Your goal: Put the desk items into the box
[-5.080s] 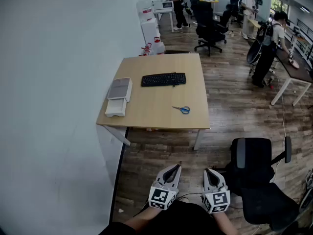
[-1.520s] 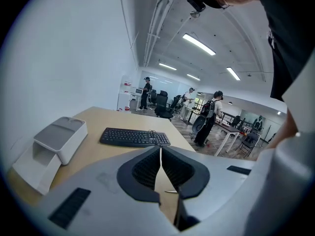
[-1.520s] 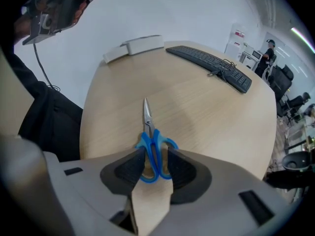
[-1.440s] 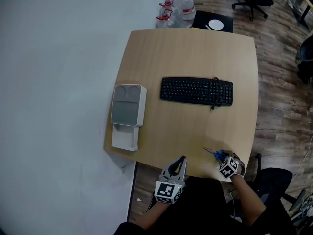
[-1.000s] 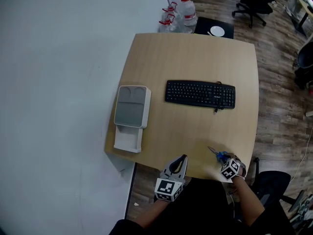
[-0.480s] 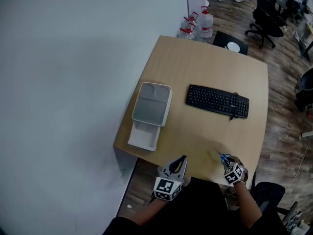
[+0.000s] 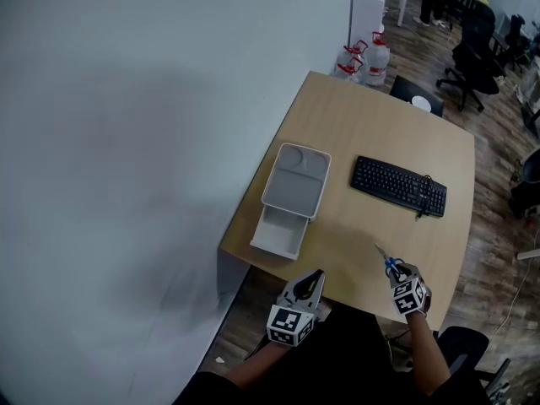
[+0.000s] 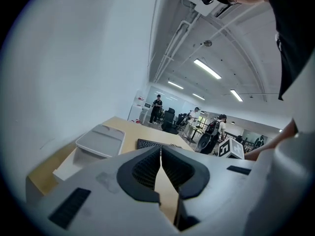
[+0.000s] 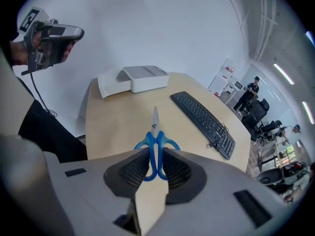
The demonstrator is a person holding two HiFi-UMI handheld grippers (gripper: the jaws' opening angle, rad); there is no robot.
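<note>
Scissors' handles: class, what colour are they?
Blue. The scissors show their handles best in the right gripper view, between the jaws.

Head view looks steeply down from high above the bench (image 7: 363, 133), showing its whole top. Left gripper view sits low off the bench's near edge, facing across it, almost level. Right gripper view looks over the benchtop from close above. All three share the keyboard (image 7: 398, 186) and box (image 7: 280, 233).
</note>
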